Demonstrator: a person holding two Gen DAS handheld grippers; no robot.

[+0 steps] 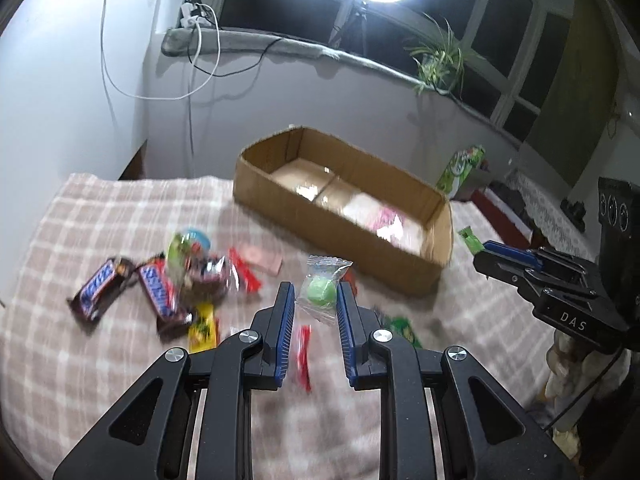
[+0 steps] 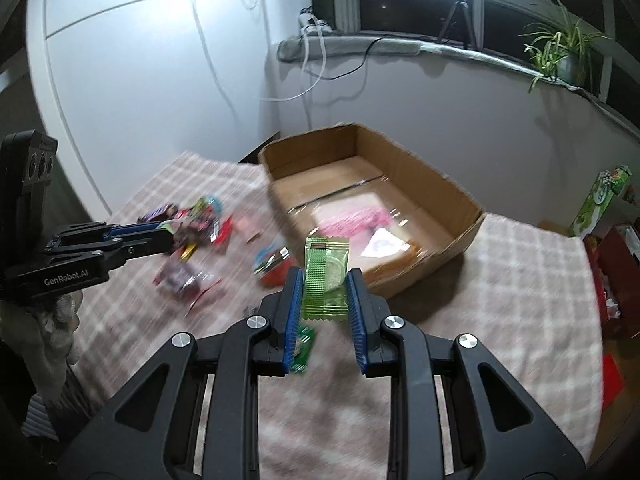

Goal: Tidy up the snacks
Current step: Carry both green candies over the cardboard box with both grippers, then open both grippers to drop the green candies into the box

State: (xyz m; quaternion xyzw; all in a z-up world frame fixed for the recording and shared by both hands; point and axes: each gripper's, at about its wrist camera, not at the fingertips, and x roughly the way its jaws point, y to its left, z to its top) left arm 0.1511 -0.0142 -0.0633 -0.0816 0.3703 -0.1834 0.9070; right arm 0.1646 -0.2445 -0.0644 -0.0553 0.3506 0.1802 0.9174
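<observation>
My left gripper (image 1: pixel 314 294) is shut on a clear packet with a round green sweet (image 1: pixel 320 290), lifted above the checked cloth. My right gripper (image 2: pixel 324 282) is shut on a green wrapped snack (image 2: pixel 325 276), held upright just before the near wall of the cardboard box (image 2: pixel 420 264). The same box (image 1: pixel 332 218) lies ahead and right of the left gripper, with a pink-and-white packet (image 1: pixel 390 222) in it. Loose snacks sit left of the box: two Snickers bars (image 1: pixel 100 290), a yellow packet (image 1: pixel 203 328), a red wrapper (image 1: pixel 304 350). The right gripper (image 1: pixel 504 258) shows at the right edge of the left wrist view.
A checked pink cloth (image 1: pixel 100 216) covers the surface. A green carton (image 2: pixel 600 200) stands at far right. On the windowsill are a potted plant (image 1: pixel 438 60), cables and a ring light on a tripod (image 2: pixel 460 12). A white wall backs the table.
</observation>
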